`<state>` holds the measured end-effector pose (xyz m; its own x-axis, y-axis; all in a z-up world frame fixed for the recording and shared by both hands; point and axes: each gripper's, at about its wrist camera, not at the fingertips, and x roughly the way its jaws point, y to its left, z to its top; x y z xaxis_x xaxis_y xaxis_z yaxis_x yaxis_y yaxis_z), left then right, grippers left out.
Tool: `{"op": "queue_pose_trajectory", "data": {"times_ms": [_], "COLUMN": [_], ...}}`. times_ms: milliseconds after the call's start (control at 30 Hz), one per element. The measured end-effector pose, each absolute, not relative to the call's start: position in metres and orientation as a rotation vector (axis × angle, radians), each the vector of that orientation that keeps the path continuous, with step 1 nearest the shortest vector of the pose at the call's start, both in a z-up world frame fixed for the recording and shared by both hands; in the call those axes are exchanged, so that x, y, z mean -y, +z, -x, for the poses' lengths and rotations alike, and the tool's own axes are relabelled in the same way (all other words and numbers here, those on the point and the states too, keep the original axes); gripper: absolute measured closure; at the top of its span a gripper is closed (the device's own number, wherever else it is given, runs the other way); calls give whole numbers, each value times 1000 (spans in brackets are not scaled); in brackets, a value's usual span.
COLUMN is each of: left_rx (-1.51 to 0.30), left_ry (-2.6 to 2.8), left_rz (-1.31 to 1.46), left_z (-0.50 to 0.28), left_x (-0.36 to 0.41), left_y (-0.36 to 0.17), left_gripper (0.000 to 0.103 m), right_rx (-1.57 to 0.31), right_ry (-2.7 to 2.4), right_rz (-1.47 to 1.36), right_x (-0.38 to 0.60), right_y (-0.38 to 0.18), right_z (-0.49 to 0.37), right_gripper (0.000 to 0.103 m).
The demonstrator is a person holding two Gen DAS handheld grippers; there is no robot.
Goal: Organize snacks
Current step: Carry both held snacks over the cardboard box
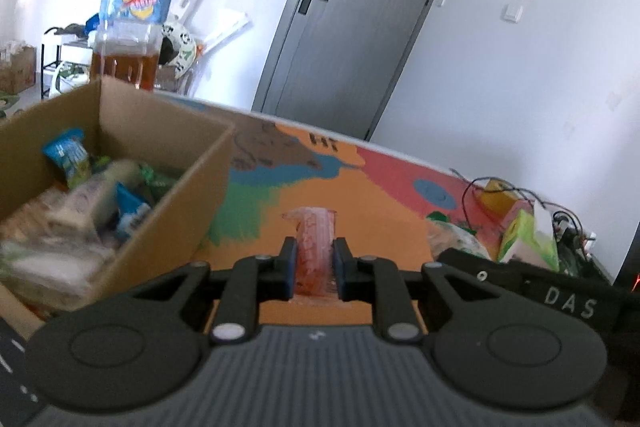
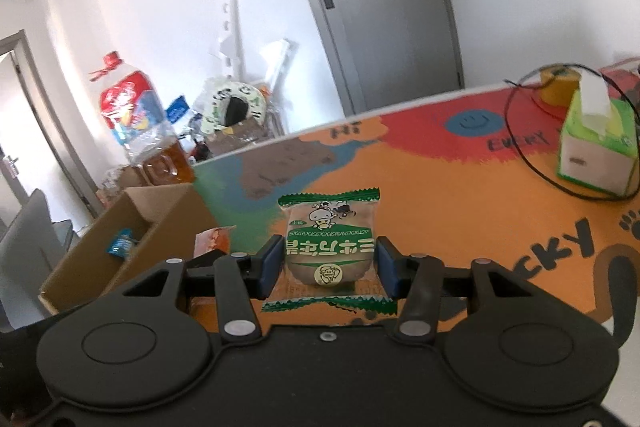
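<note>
1. The left tongs [image 1: 313, 263] are pinched narrow on a thin reddish packet [image 1: 314, 251], which stands upright between the blue pads above the orange part of the surface [image 1: 380, 203].
2. The right tongs [image 2: 328, 263] grip a green-edged cake packet [image 2: 329, 247] by its two sides; the packet sits between the pads, its lower edge just above the surface.
3. To the left of the left tongs stands an open cardboard box [image 1: 168, 195], its near wall close beside them. Inside lie several snack packs [image 1: 80, 195], blue, green and pale ones; they are blurred and their print cannot be read.
4. Beyond the box rises a big oil bottle [image 1: 134, 7] with a red cap and a red and blue label; its writing is too soft to read.
5. To the right of the right tongs, well apart, stands a green tissue box [image 2: 596, 143] with a black cable [image 2: 520, 147] looped around it.
6. The cake packet carries a cartoon mushroom figure and green characters, seen upside down. The surface shows "HI", "EVERY" and the cut-off letters "CKY". In the left view a black part at the right edge reads "DAS".
7. In the right view a reddish corner shows just left of the tongs, partly hidden behind them.
</note>
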<state>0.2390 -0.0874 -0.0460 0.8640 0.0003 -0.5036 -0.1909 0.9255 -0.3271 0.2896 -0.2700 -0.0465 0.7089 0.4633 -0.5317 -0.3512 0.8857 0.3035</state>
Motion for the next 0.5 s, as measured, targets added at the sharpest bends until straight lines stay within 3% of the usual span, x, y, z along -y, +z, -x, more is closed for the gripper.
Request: {"op": "queue_pose_trajectory", "data": {"times_ms": [500], "left_rx": [-391], "left_ry": [132], "left_rz": [374], "left_z": [-193], "left_x": [41], "left_y": [13], "left_gripper": [85], "right_rx": [-533], "right_ry": [547], "right_rz": [-215], "right_x": [231], "right_y": [-4], "right_z": [-264], "right_gripper": [54]}}
